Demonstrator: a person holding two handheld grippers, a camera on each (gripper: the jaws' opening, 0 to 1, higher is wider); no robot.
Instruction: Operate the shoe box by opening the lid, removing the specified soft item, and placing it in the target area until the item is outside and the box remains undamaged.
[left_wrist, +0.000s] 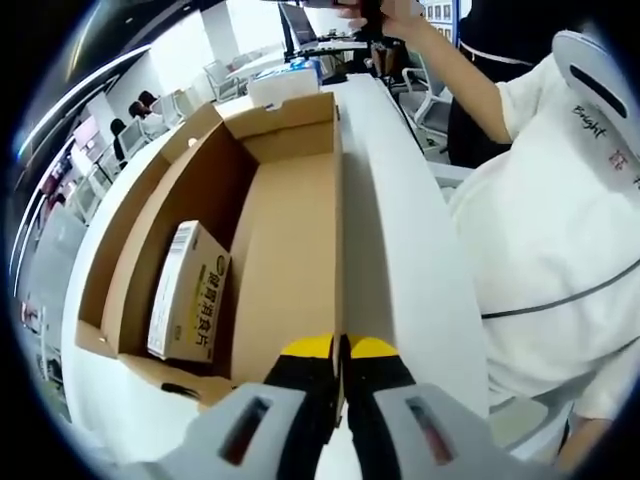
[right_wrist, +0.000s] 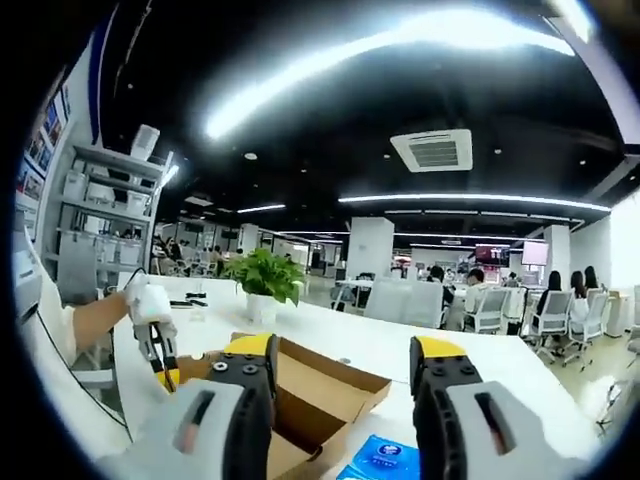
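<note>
Left gripper (left_wrist: 341, 350): jaws pressed together on the near wall of the open cardboard box (left_wrist: 290, 250) | Right gripper (right_wrist: 343, 370): jaws spread wide, nothing held, raised above the box | Box: set on the white table (left_wrist: 400, 220), lid folded back | Item: small packet (left_wrist: 188, 292) seen lying inside the box against its left wall | Blue pack (right_wrist: 380, 458) seen beside the box

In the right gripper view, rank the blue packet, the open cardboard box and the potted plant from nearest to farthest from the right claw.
1. Blue packet, low, between the right claw's jaws.
2. Open cardboard box, just beyond, left of centre.
3. Potted plant, farther back on the white table.
</note>
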